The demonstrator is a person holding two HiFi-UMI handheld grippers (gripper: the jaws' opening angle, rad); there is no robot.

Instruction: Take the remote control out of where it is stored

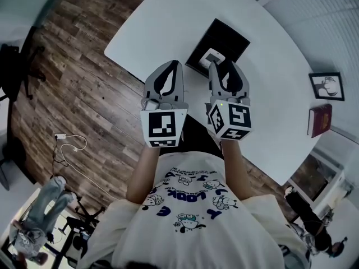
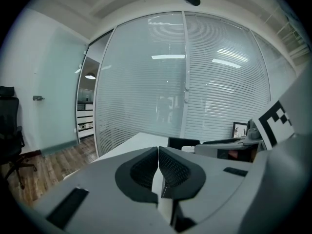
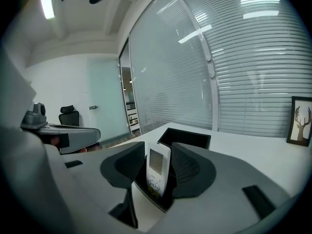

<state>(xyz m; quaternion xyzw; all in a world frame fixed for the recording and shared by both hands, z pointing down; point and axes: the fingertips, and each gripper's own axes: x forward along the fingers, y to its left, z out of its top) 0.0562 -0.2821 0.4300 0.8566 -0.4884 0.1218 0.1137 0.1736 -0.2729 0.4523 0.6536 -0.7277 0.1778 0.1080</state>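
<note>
Floor: brown wood-plank floor, filling the left side of the head view.

Table: large white round-cornered tabletop, sweeping from top centre to the right edge of the head view.

Box: open-topped black rectangular box, on the table at upper centre of the head view, just beyond both grippers.

Right gripper: grey two-jaw right gripper, centre-right in the head view, angled slightly down. Jaws spread wide on either side of the remote, pads not visibly pressing on it.

Left gripper: matching grey left gripper, just left of the right one in the head view. Ribbed black pads closed tip to tip with nothing between them, off to the side of the box.

Stand: small black upright holder, low centre in the right gripper view, in front of the box.

Remote: slim white remote control with a grey screen and small buttons, standing upright and still seated in the holder, directly between the right jaws.

Progress: judged as lined up for the grab, not yet gripped.

Risk: uneven closing, one pad landing first, likely to tilt the remote or tip the light holder.

Risk: a hold too near the smooth top edge likely to slip on the pull.

Risk: holder possibly lifting along with the remote, since nothing pins it down.
</note>
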